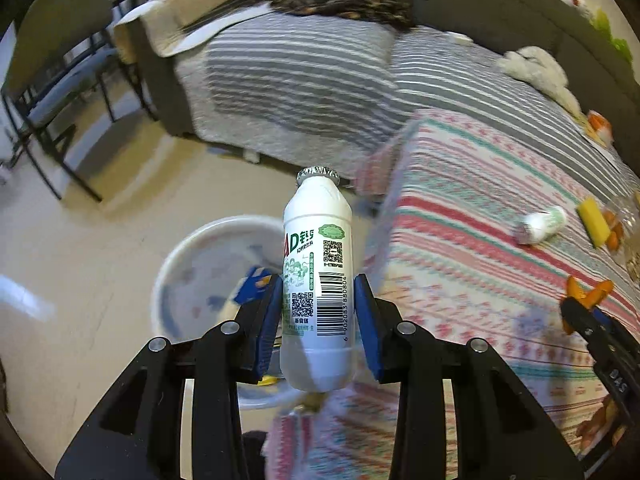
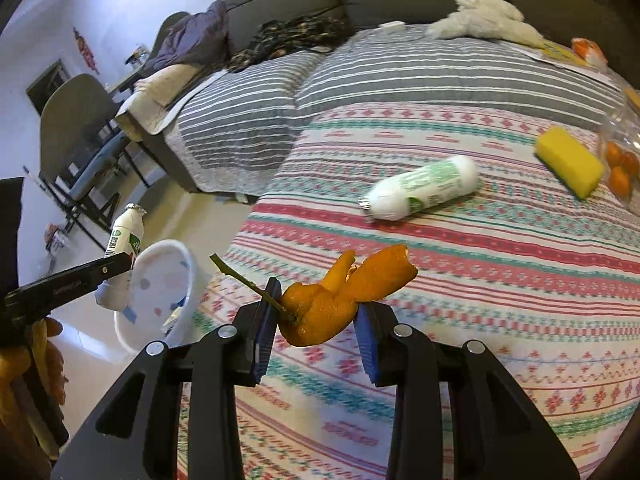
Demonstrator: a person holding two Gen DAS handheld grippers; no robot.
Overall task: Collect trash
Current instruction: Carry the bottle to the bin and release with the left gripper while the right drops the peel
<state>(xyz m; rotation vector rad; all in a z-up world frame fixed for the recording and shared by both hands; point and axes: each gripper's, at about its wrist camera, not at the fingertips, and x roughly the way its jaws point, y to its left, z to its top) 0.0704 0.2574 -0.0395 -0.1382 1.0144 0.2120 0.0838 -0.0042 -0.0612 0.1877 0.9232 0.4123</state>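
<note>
My left gripper (image 1: 318, 304) is shut on a white plastic drink bottle (image 1: 318, 264) with a foil cap, held upright above the floor beside the patterned bed. Just beyond and below the bottle stands a white waste bin (image 1: 200, 276) with scraps inside. My right gripper (image 2: 316, 312) is shut on a piece of orange peel (image 2: 340, 300) with a green stem, over the patterned blanket (image 2: 480, 280). The right wrist view also shows the left gripper (image 2: 116, 266) holding the bottle (image 2: 124, 236) at the rim of the bin (image 2: 160, 292). A second white bottle (image 2: 424, 188) lies on the blanket.
A yellow sponge (image 2: 570, 162) and a clear bag of oranges (image 2: 620, 164) lie at the blanket's right. A grey striped sofa cover (image 1: 300, 80) with a white plush toy (image 2: 484, 16) is behind. A chair (image 1: 52, 72) stands on the floor at left.
</note>
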